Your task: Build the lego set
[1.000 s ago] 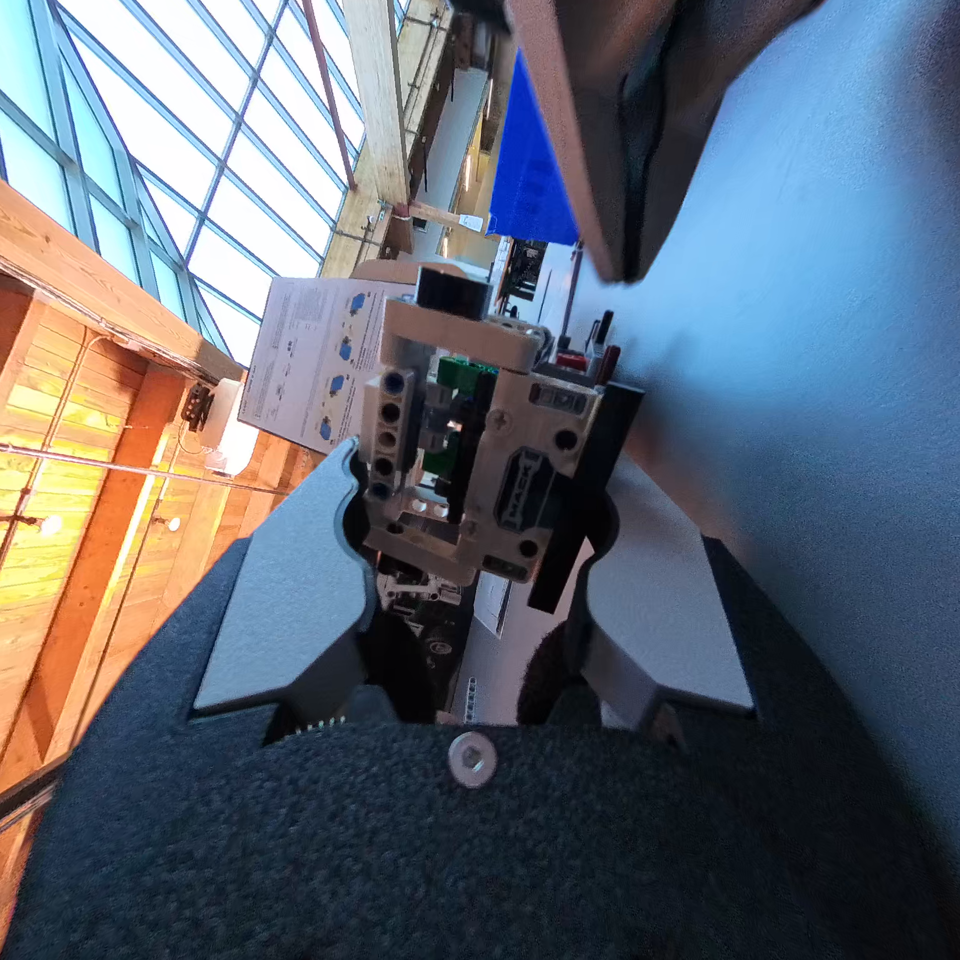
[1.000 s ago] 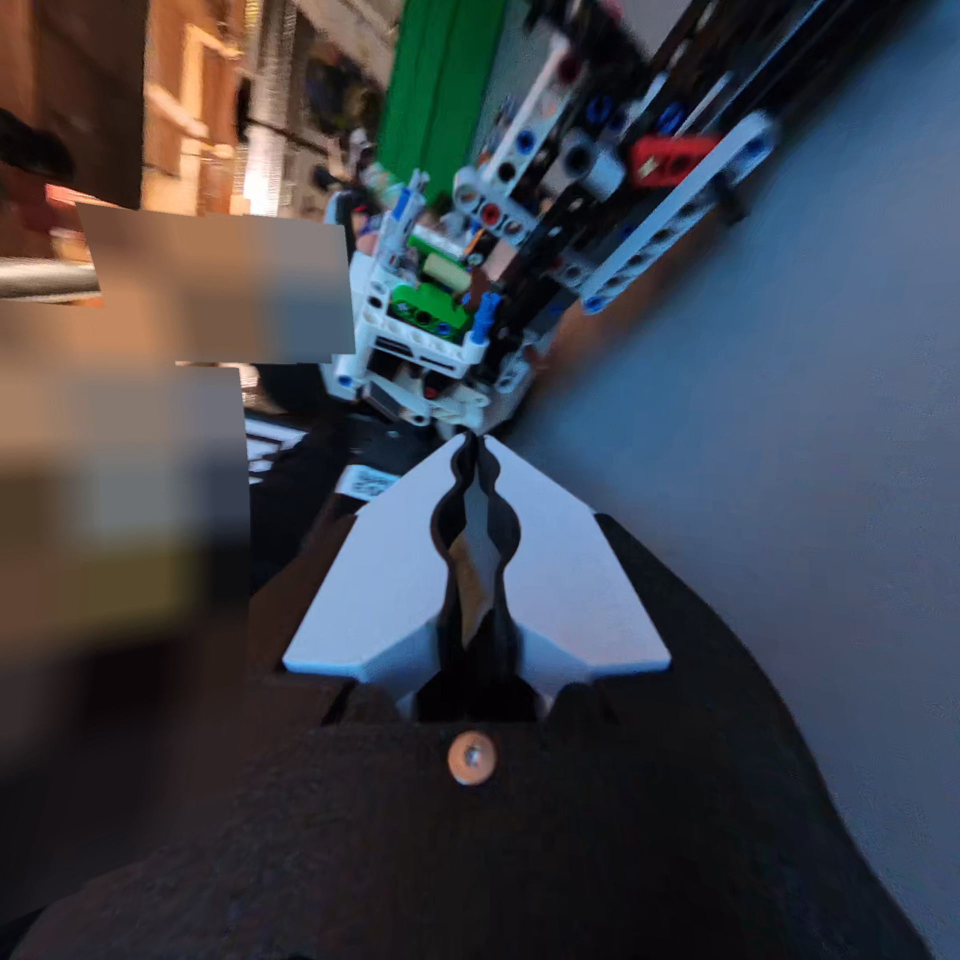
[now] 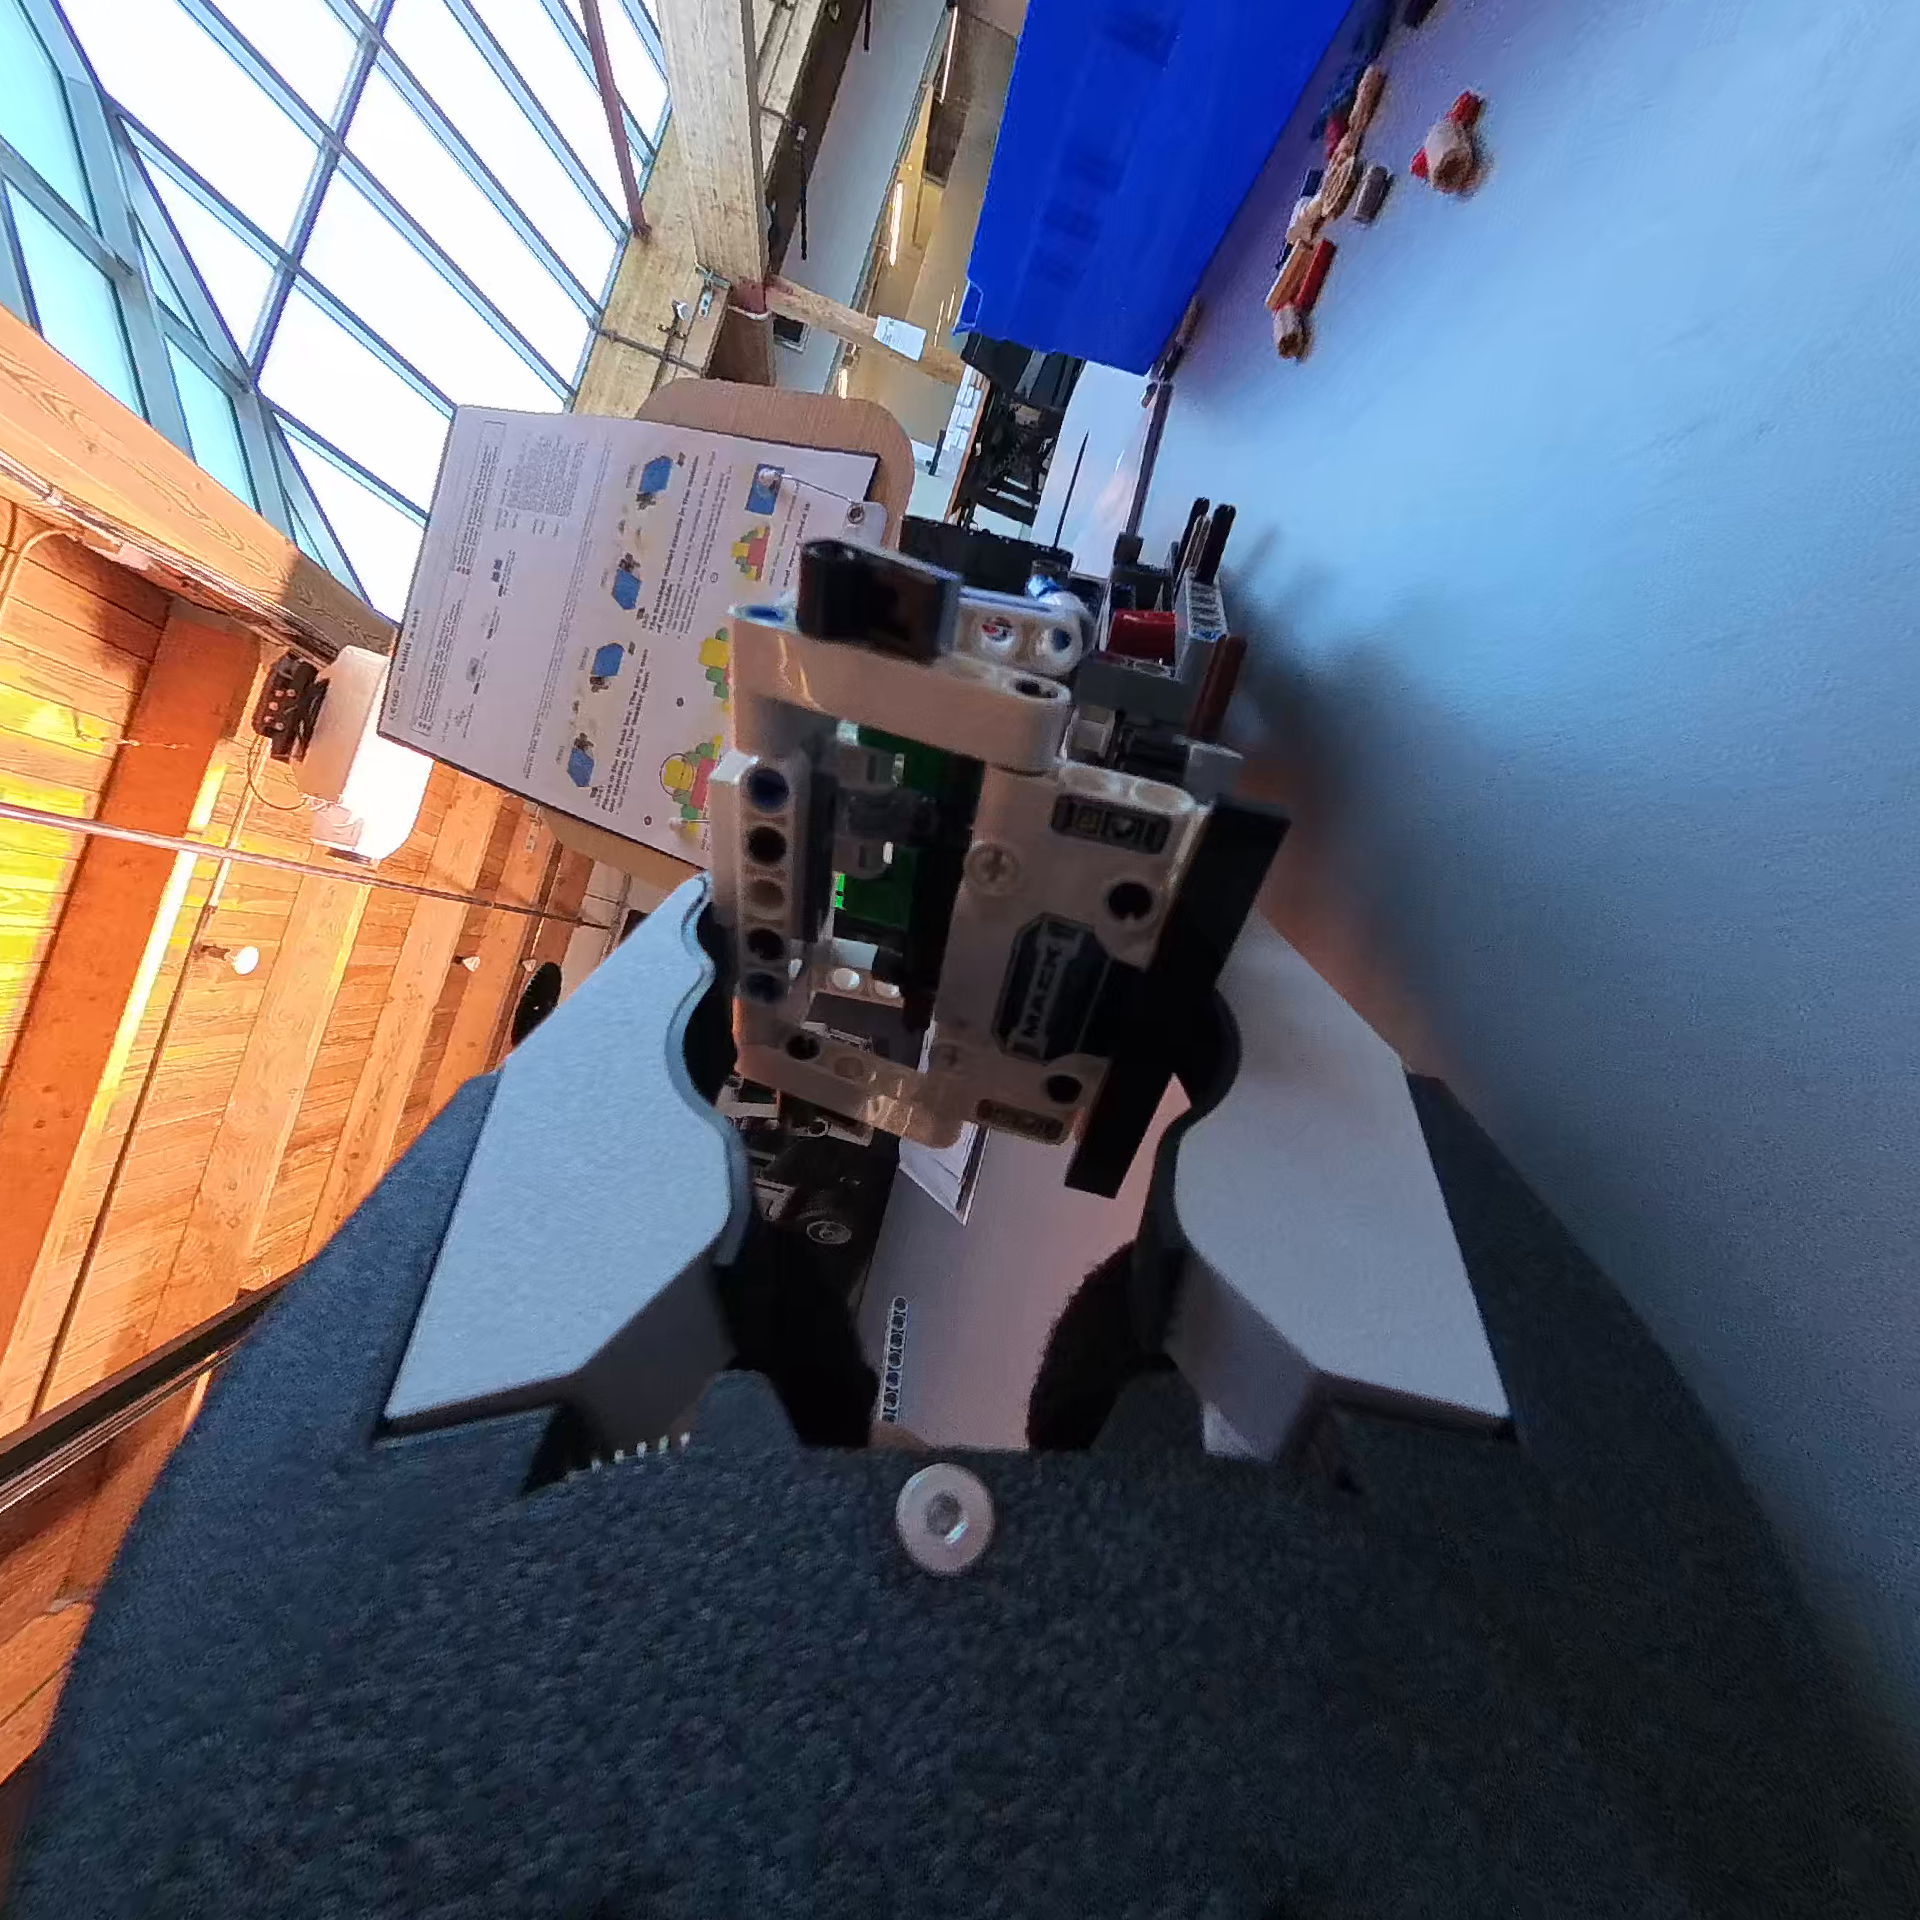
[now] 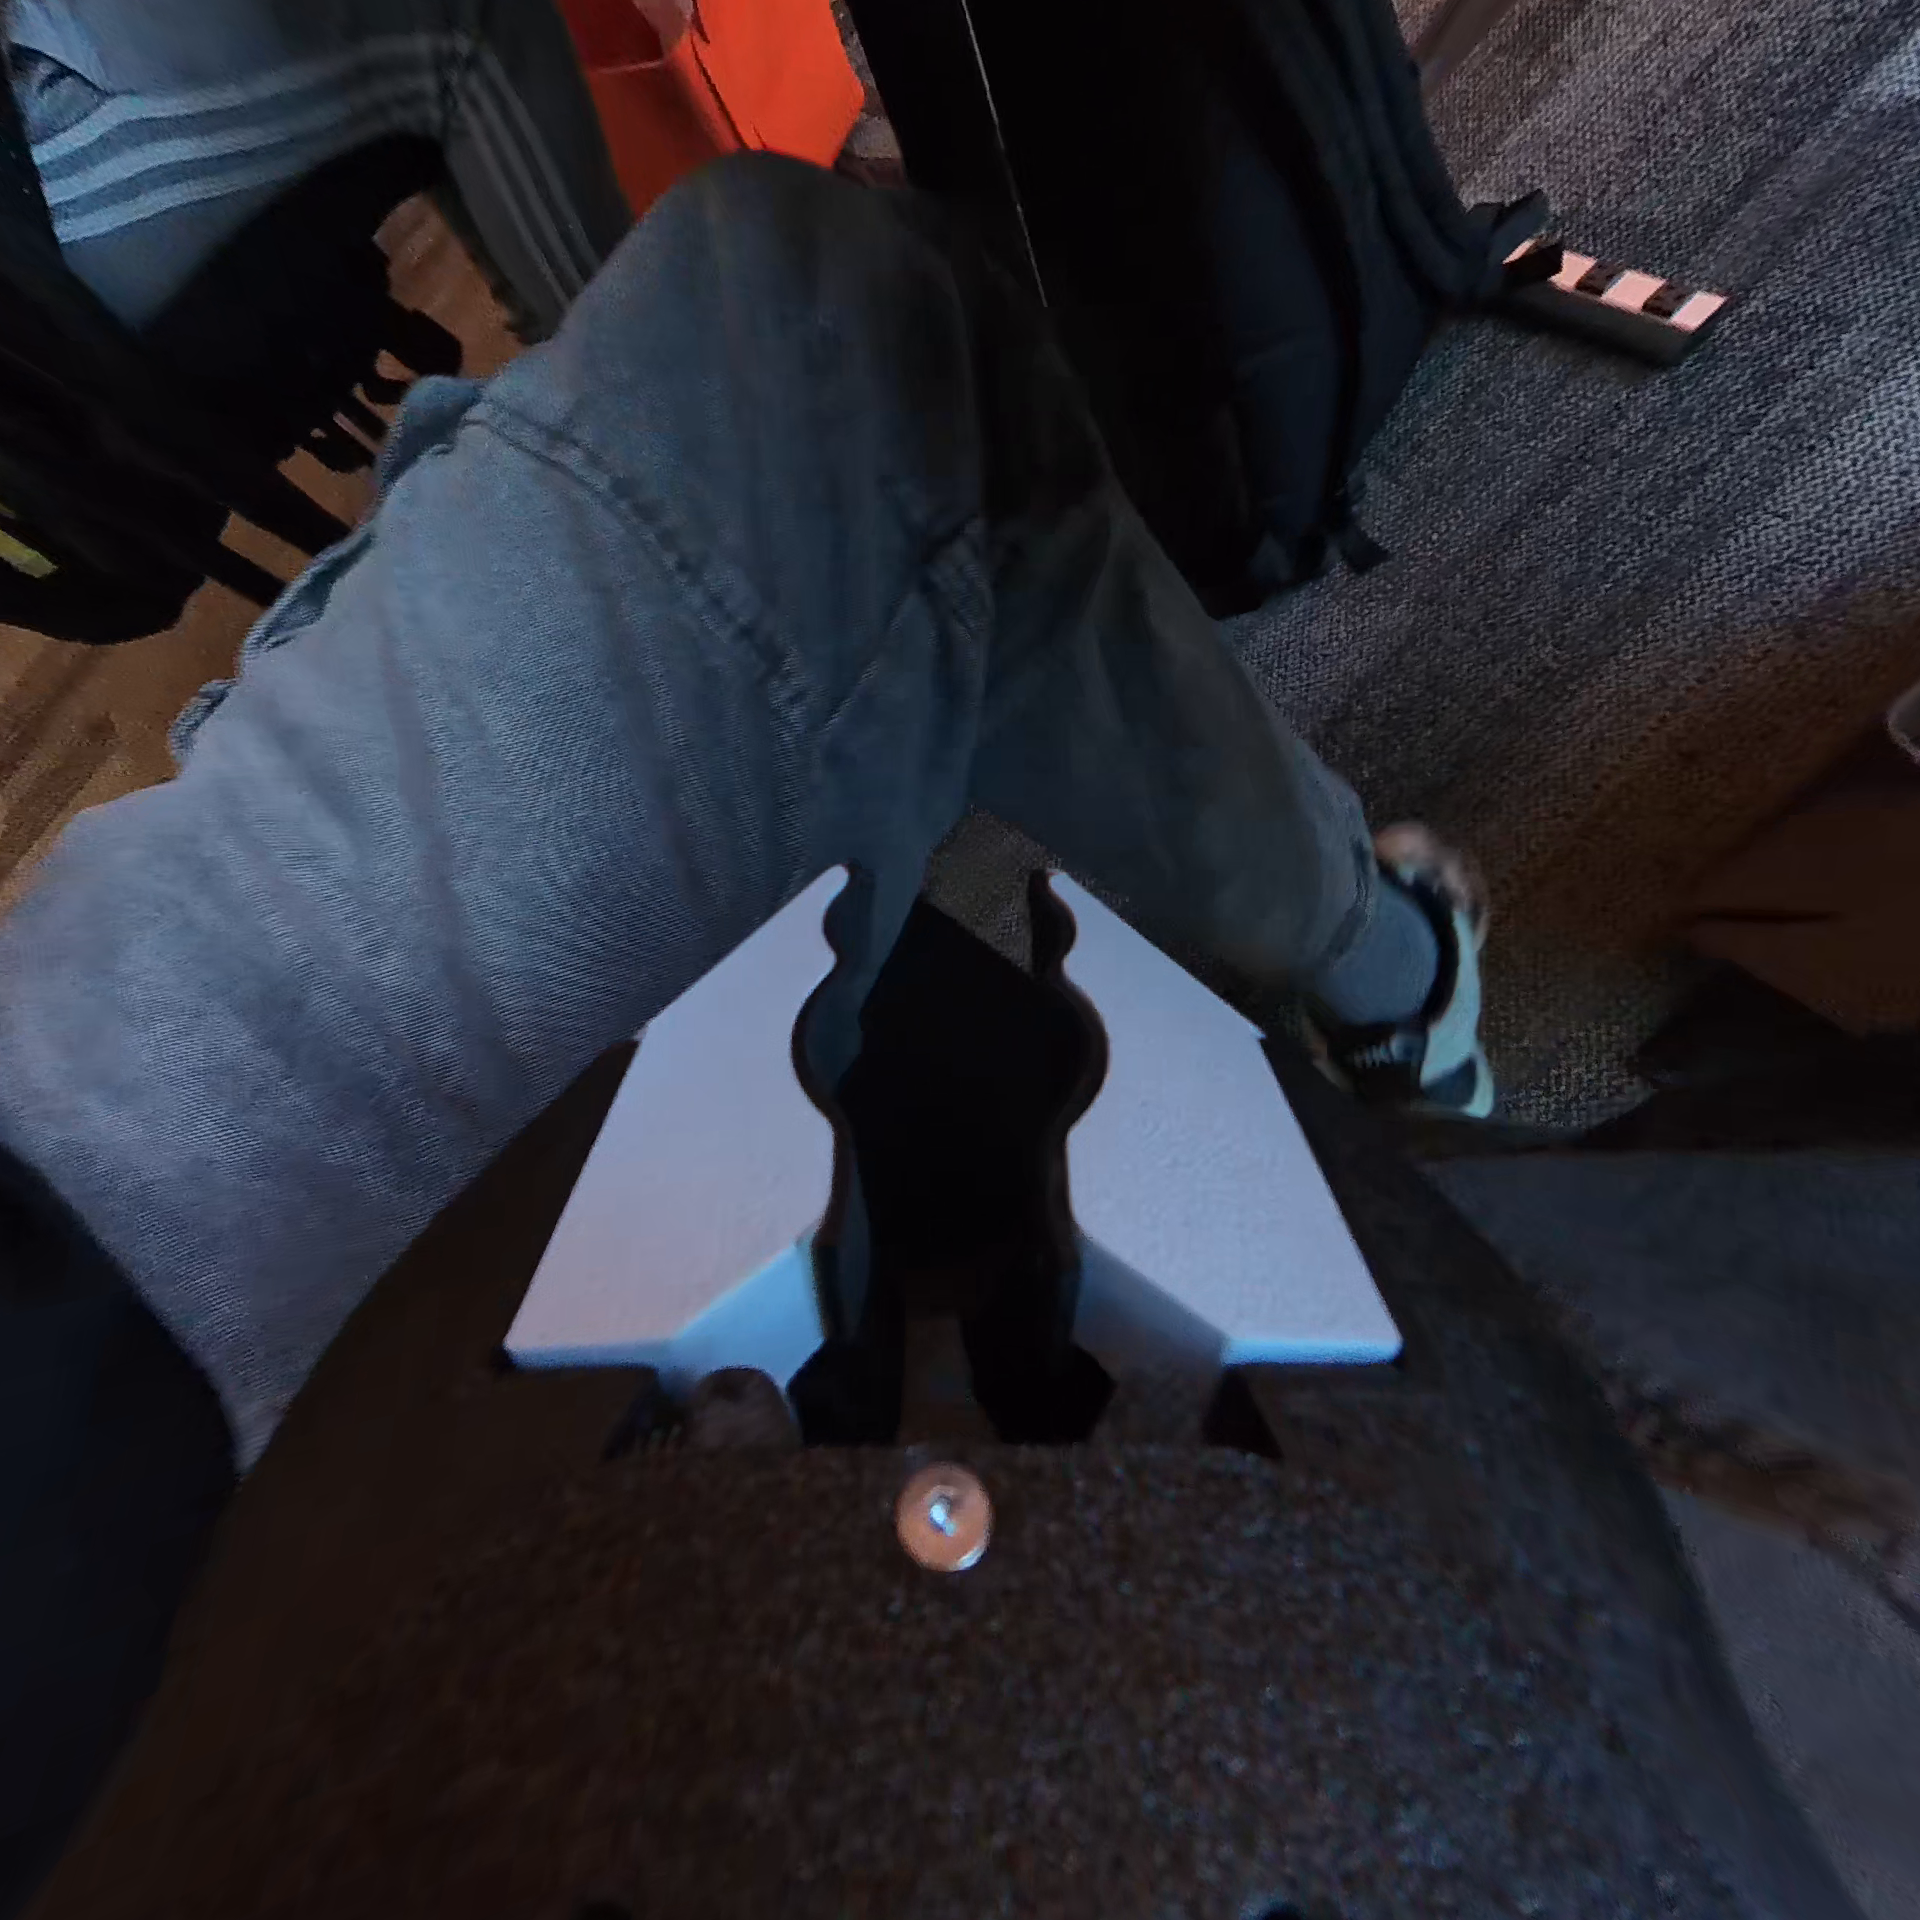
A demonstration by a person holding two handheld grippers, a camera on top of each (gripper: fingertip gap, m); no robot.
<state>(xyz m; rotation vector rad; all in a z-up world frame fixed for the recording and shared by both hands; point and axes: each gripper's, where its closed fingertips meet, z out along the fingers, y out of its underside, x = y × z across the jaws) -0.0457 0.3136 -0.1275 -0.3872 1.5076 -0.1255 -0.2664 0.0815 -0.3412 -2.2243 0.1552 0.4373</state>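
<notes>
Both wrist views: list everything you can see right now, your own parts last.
lego model: one, white, black and green, clamped between the left fingers
instruction sheet: one, white, propped behind the model
bin: one, blue, far end of the table
loose pieces: several, red and tan, scattered on the table beside the bin
table: one, grey-blue
backpack: one, dark, on the carpet
power strip: one, dark, on the carpet
person's leg: blue jeans, below the right gripper
shoe: one, on the carpet
left gripper: shut on the model
right gripper: slightly open, empty, pointing at the floor
</notes>
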